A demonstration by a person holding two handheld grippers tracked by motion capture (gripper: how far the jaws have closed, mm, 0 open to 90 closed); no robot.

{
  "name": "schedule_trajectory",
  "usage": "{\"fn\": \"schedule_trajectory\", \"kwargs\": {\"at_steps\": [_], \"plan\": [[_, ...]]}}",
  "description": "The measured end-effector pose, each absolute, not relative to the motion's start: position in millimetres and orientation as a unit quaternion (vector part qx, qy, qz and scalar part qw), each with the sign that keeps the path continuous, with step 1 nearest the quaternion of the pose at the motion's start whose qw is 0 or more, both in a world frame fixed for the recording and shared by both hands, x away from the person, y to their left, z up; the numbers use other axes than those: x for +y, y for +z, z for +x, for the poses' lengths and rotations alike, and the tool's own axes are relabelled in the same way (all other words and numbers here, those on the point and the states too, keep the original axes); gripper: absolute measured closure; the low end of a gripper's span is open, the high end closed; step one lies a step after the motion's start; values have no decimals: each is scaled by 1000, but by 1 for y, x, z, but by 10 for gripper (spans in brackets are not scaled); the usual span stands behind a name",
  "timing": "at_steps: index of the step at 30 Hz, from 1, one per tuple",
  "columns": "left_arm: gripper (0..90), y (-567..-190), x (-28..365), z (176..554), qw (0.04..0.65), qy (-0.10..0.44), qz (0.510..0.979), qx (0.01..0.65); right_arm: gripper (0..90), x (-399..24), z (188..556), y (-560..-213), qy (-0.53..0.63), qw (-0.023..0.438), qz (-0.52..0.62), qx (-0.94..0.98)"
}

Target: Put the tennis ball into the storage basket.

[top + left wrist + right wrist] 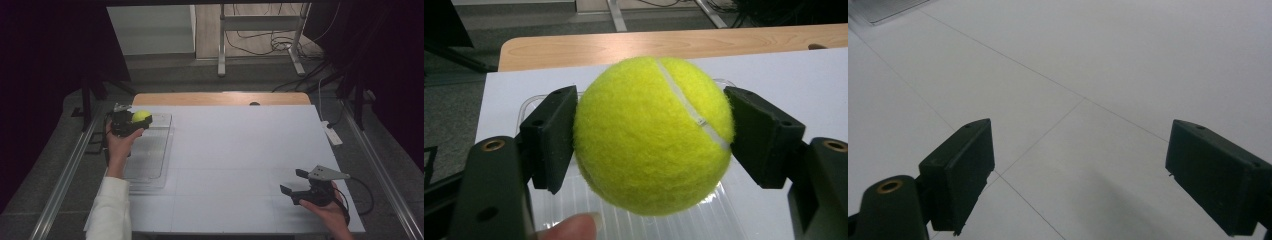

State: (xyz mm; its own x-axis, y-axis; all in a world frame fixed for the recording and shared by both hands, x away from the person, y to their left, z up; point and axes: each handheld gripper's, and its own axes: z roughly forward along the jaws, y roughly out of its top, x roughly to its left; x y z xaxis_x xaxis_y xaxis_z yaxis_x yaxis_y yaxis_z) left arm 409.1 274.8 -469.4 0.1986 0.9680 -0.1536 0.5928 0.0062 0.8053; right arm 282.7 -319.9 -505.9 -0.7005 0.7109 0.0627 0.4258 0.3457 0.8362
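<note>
A: In the high view, at the left of the frame, what am I holding?

B: My left gripper is clamping a yellow tennis ball. In the left gripper view the ball is sitting in the centre of the frame, and both black pads are pressing against its sides, one at the left and one at the right. Its white seam is running from the top down toward the right.

A: Where is the ball lying relative to the tray?

B: It is hanging above the clear plastic tray, near the tray's upper end in the high view. In the left gripper view the ridged tray is showing beneath the ball, along the bottom of the frame; the ball is not touching it. A fingertip is entering at the bottom edge.

A: And the other side?

B: At the lower right of the high view, my right gripper is resting just over the white table sheet, well apart from the tray. In the right gripper view its jaws are standing wide apart at the bottom corners, with nothing but the bare sheet between them.

A: What lies beyond the sheet?

B: A wooden table edge is showing along the upper middle of the frame.
</note>
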Motion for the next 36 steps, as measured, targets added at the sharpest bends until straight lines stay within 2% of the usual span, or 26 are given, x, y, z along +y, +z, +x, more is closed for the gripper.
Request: {"fn": "schedule_trajectory", "kwargs": {"at_steps": [36], "plan": [[266,-487,272,424,312,226,698,604,126,-321,282,-506,451,161,356,803]]}}
